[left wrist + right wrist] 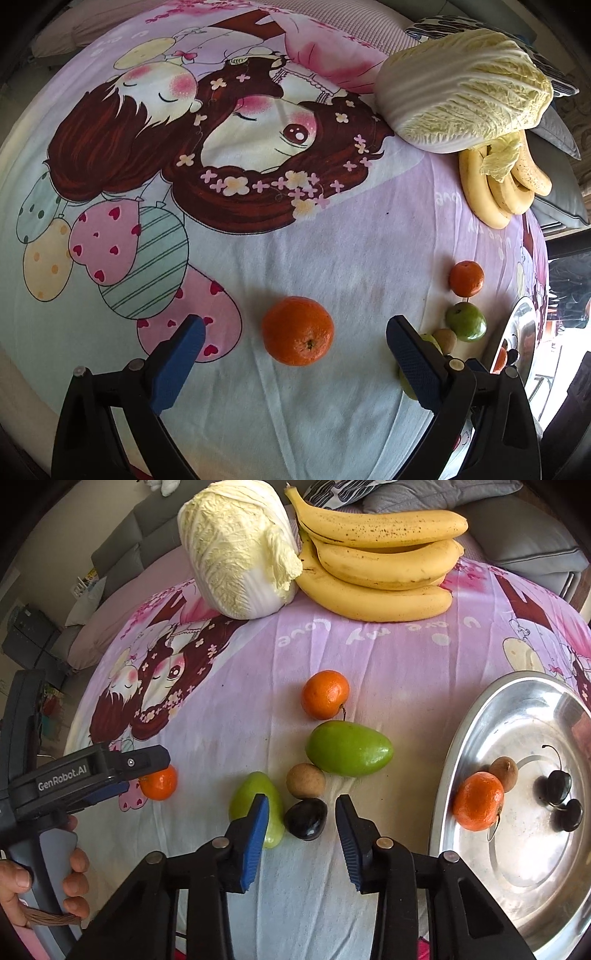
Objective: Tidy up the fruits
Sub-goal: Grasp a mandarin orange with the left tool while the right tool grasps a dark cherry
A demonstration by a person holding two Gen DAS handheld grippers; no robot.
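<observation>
My left gripper [295, 341] is open, its jaws either side of an orange [297, 331] on the cartoon-print cloth; the same gripper [147, 771] shows at the left of the right wrist view beside that orange [159, 782]. My right gripper [301, 814] is open around a dark plum [306, 819]. Near it lie a small green mango [251, 805], a brown round fruit [306, 781], a larger green mango [349, 748] and another orange [325, 694]. A steel tray [476, 716] at the right holds an orange [478, 800], a brown fruit [504, 773] and dark cherries [558, 782].
A napa cabbage [240, 546] and a bunch of bananas [380, 557] lie at the far edge of the cloth. Grey cushions [517, 531] sit behind them. The cabbage [461, 92] and bananas [495, 188] also show in the left wrist view.
</observation>
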